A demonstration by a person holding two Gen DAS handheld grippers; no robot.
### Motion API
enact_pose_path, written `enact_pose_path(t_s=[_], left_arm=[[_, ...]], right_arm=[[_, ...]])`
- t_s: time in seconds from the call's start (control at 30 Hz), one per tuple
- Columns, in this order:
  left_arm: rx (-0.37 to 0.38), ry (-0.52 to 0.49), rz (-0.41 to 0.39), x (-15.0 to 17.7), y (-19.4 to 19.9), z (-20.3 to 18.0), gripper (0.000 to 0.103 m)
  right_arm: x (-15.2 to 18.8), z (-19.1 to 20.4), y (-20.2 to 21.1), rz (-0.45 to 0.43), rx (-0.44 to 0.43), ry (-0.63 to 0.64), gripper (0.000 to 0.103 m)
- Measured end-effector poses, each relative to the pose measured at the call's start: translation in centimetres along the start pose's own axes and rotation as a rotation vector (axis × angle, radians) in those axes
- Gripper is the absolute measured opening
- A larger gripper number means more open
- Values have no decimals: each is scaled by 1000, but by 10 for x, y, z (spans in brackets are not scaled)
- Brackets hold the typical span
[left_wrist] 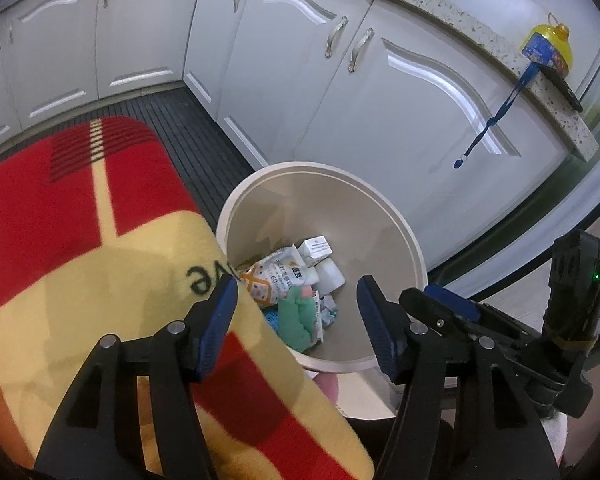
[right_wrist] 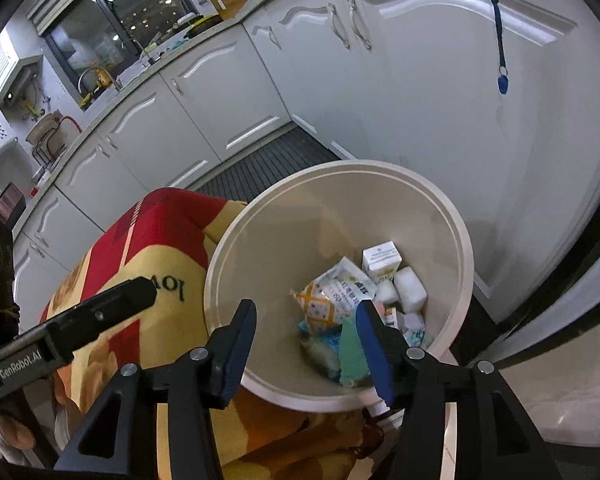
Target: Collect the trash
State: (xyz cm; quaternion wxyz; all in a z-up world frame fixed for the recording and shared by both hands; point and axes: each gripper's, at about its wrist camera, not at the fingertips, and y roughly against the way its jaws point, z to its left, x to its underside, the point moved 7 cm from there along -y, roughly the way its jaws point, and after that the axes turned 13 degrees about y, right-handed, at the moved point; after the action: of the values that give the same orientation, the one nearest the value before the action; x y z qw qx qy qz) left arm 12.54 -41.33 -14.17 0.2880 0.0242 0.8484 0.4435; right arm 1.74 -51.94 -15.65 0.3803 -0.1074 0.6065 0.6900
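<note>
A cream round trash bin (left_wrist: 396, 224) stands on the floor by the white cabinets; it also shows in the right wrist view (right_wrist: 456, 232). Inside lie a printed snack bag (left_wrist: 270, 276), a small white carton (left_wrist: 318, 248), white foam blocks (right_wrist: 410, 290) and a green wrapper (left_wrist: 298, 316). My left gripper (left_wrist: 298, 324) is open and empty above the bin's near rim. My right gripper (right_wrist: 308, 344) is open and empty over the bin's near side. The right gripper's body shows at the lower right of the left wrist view (left_wrist: 460, 312).
A red and yellow blanket (left_wrist: 80, 240) covers a surface right beside the bin on the left. White cabinet doors (left_wrist: 400, 100) stand behind the bin. A blue lanyard (left_wrist: 496, 116) hangs from the counter edge. Dark ribbed floor mat (left_wrist: 188, 128) lies along the cabinets.
</note>
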Motion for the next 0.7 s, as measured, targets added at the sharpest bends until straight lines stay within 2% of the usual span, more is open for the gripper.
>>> enact_pose_path(t_s=[0.07,0.2,0.43,0.6,0.7], left_arm=[[-9,-9,-21,2,7,0,61],[-27,-18,-60,6,21,2,61],[-55,-35,-127,13,48,5,61],[-62,-8,-159,17,67,14,61],[-67,2,-179,19,77,18,65]], right_arm=[[2,3,3,-3,8,7,51],[2,10,10,-27,26,22,64],[-3,29,32,-82,67,67,65],[-6,42,48,-121,88,88,68],[-7,48,58,-141,97,102,70]])
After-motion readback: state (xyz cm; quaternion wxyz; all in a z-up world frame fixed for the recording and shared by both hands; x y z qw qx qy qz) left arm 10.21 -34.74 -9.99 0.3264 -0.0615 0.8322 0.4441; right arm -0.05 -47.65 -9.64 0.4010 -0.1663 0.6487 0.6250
